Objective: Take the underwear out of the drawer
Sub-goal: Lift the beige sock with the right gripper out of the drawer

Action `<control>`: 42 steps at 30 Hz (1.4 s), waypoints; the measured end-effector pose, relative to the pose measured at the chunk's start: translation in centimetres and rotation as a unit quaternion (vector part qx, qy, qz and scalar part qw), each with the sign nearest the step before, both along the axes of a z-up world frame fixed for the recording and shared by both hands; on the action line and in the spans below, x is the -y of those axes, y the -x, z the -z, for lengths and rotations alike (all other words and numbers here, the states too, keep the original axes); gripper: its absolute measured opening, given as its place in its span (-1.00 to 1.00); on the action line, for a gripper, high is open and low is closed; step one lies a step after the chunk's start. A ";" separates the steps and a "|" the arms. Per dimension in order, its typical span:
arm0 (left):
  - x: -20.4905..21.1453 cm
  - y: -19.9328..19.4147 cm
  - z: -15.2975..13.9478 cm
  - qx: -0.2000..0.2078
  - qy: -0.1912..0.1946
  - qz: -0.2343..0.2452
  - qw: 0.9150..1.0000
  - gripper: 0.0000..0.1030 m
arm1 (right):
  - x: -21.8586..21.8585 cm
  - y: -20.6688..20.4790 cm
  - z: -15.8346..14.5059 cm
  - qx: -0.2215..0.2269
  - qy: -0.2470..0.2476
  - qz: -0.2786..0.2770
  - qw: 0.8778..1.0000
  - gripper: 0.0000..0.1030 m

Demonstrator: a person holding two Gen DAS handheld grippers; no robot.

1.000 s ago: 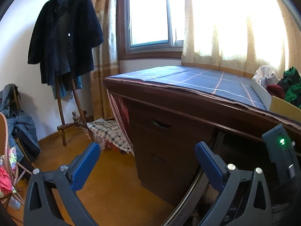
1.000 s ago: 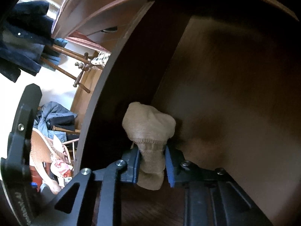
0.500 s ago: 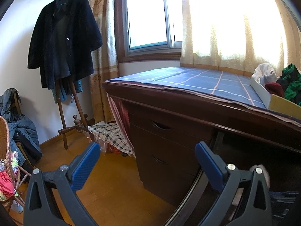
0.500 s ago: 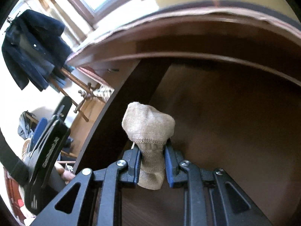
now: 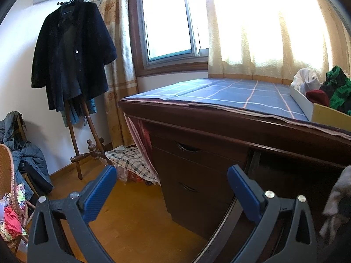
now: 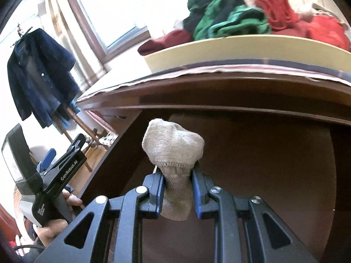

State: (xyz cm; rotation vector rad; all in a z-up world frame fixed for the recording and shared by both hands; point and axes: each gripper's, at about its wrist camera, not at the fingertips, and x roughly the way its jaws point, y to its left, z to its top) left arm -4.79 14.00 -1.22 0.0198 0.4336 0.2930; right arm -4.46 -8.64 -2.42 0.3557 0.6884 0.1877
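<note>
The right tongs (image 6: 177,188) are clamped on a beige knitted garment (image 6: 174,151), its ribbed band pinched between the blue pads and its rounded bulk bunched above them. It looks like a small soft bundle of fine knit, pale against the dark wood, and hangs free of any surface. Behind it opens the dark drawer (image 6: 252,164), whose brown floor shows bare past the tongs; its left wall runs up to the table's front edge (image 6: 219,92). The left tongs (image 5: 171,195) stand wide apart with nothing between them, held out over the wooden floor (image 5: 136,219) off the table's left front corner. On the table's checked blue cloth (image 5: 230,92), at the right along the front edge, sits a pale yellow box (image 6: 241,50) heaped with green, dark and red clothes (image 6: 230,19). The left half of the tabletop lies bare to its far edge by the window (image 5: 166,22). Far left, a dark coat (image 5: 72,54) hangs on a stand.
</note>
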 end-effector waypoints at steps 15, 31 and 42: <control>1.9 -0.1 -0.2 -0.026 -0.008 0.038 0.999 0.99 | 2.2 2.9 -1.1 0.046 0.051 0.045 0.997 -0.53; 6.9 1.1 -0.2 -0.047 -0.029 0.136 0.989 0.99 | 4.6 5.2 -1.1 0.064 0.073 0.078 0.992 -0.53; 8.5 1.6 -0.3 -0.062 -0.036 0.173 0.982 0.99 | 6.3 6.5 -1.1 0.067 0.064 0.098 0.991 -0.53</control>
